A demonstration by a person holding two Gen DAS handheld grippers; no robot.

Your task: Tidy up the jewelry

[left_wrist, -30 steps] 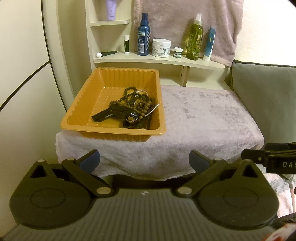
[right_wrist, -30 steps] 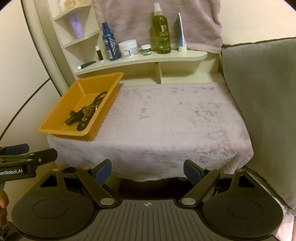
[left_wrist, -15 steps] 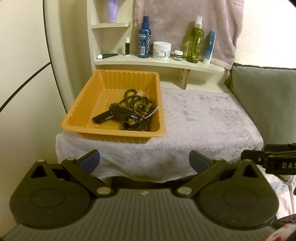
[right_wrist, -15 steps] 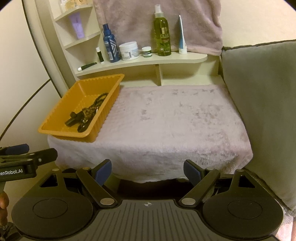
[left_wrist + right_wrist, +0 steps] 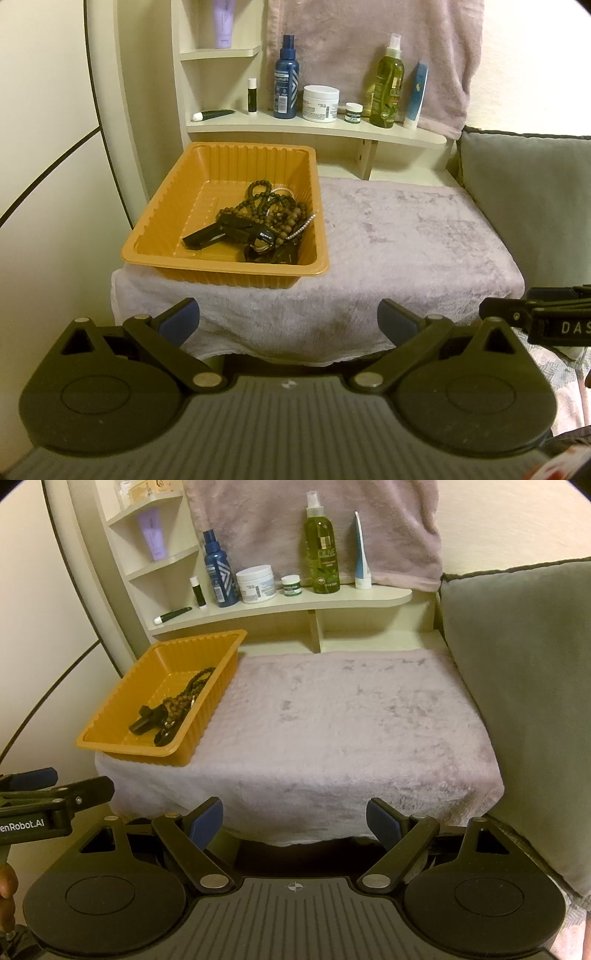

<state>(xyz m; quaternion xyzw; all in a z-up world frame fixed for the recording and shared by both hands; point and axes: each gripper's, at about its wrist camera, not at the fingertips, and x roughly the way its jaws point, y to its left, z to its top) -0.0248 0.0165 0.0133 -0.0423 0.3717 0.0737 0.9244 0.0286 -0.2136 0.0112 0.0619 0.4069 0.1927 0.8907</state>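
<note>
An orange plastic tray sits at the left end of a small table covered by a pale fleece cloth. In its near right corner lies a tangle of brown bead strings, a thin white bead strand and a black strap-like piece. My left gripper hangs open before the table's front edge, short of the tray, with nothing between its fingers. My right gripper is also open and empty, in front of the bare cloth, with the tray and beads off to its left.
A cream shelf behind the table carries a blue bottle, a white jar, a green spray bottle and tubes. A grey cushion borders the table's right side. A wall stands to the left.
</note>
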